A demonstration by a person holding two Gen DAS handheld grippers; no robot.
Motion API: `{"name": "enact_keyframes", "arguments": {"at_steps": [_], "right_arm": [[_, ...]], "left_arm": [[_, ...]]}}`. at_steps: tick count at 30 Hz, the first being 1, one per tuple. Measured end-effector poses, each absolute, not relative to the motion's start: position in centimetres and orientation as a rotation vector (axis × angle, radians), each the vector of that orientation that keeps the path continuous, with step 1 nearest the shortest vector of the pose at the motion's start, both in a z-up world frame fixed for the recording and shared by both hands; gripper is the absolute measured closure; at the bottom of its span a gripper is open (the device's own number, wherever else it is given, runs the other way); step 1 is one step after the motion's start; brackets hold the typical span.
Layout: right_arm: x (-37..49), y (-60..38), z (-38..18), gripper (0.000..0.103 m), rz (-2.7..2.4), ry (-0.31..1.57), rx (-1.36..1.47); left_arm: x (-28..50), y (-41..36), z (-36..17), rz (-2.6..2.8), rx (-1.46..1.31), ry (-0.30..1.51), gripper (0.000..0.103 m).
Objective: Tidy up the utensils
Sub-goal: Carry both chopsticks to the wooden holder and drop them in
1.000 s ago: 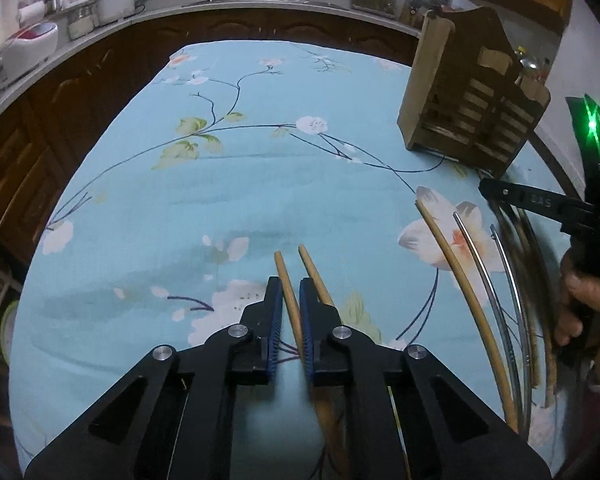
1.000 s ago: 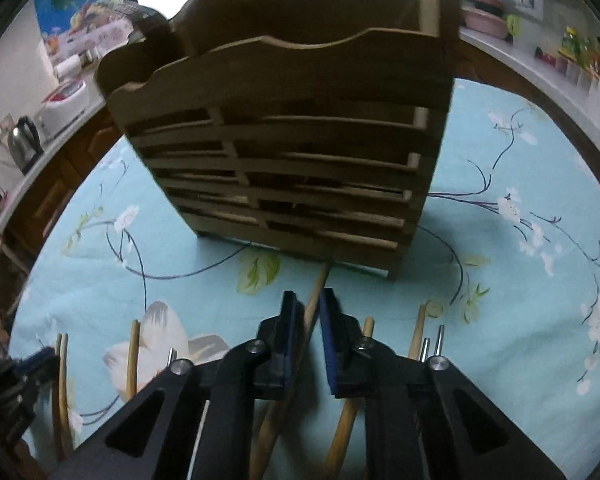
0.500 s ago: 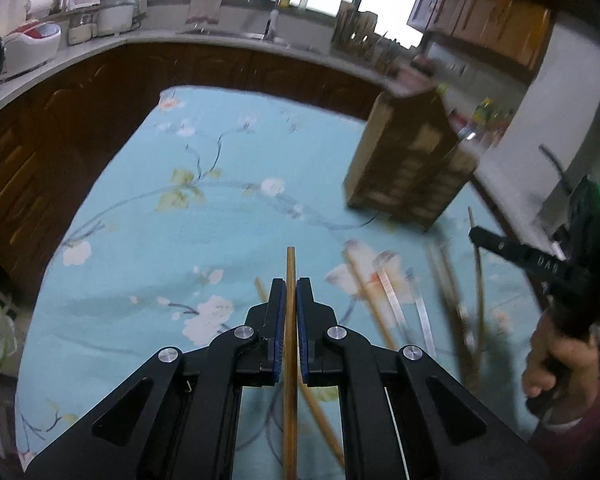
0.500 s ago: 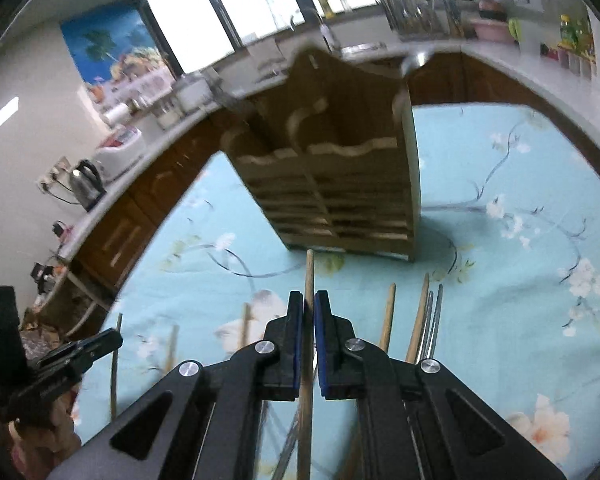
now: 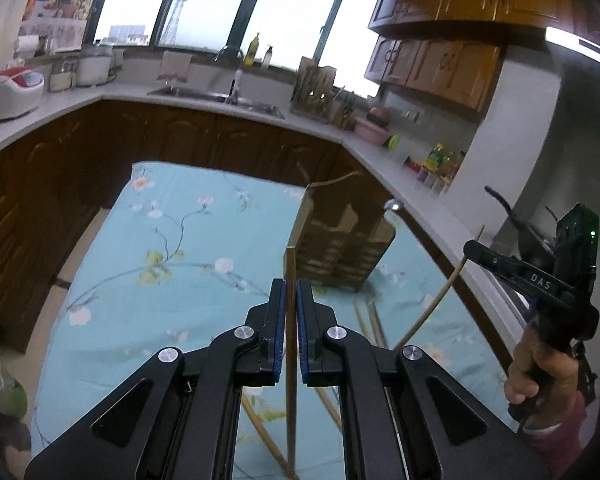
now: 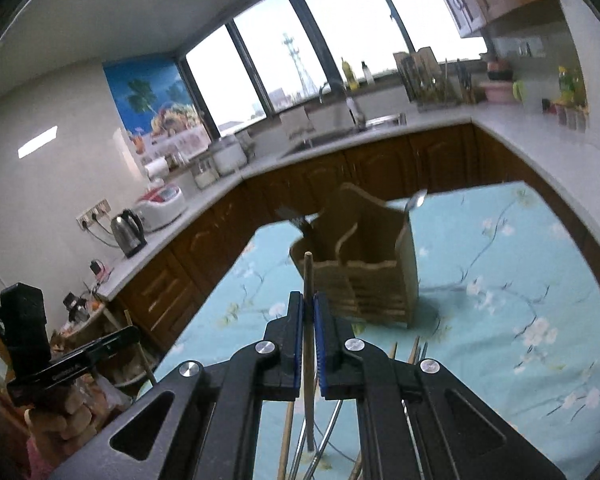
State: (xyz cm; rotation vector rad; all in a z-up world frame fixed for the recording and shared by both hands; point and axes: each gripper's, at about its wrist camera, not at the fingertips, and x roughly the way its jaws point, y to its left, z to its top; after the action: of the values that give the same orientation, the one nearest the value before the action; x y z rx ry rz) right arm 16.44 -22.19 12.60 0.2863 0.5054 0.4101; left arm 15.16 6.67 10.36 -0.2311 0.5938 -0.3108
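My left gripper [image 5: 290,292] is shut on a wooden chopstick [image 5: 290,360] and holds it upright, well above the table. My right gripper [image 6: 308,304] is shut on another wooden chopstick [image 6: 308,344], also lifted; it shows at the right of the left wrist view [image 5: 466,248] with its chopstick [image 5: 432,308] slanting down. The slatted wooden utensil holder [image 5: 340,248] stands on the blue flowered tablecloth [image 5: 172,248], ahead of both grippers; it also shows in the right wrist view [image 6: 364,276] with a spoon [image 6: 414,202] and fork [image 6: 296,218] in it.
More chopsticks [image 5: 370,320] lie on the cloth below the grippers, seen also in the right wrist view [image 6: 414,350]. Dark wood cabinets and a white counter [image 5: 204,100] with a sink, kettle [image 6: 128,232] and rice cooker [image 6: 162,202] ring the table.
Both grippers closed on a chopstick each and rose high off the table. The views tilted up, so the holder now looks smaller and farther away.
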Motion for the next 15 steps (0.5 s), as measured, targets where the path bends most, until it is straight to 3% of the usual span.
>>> {"name": "enact_keyframes", "arguments": {"at_steps": [15], "right_arm": [[17.6, -23.9, 14.4, 0.098, 0.369, 0.434, 0.3]], "left_arm": [[18.2, 5.1, 14.2, -0.332, -0.212, 0.496, 0.099]]}}
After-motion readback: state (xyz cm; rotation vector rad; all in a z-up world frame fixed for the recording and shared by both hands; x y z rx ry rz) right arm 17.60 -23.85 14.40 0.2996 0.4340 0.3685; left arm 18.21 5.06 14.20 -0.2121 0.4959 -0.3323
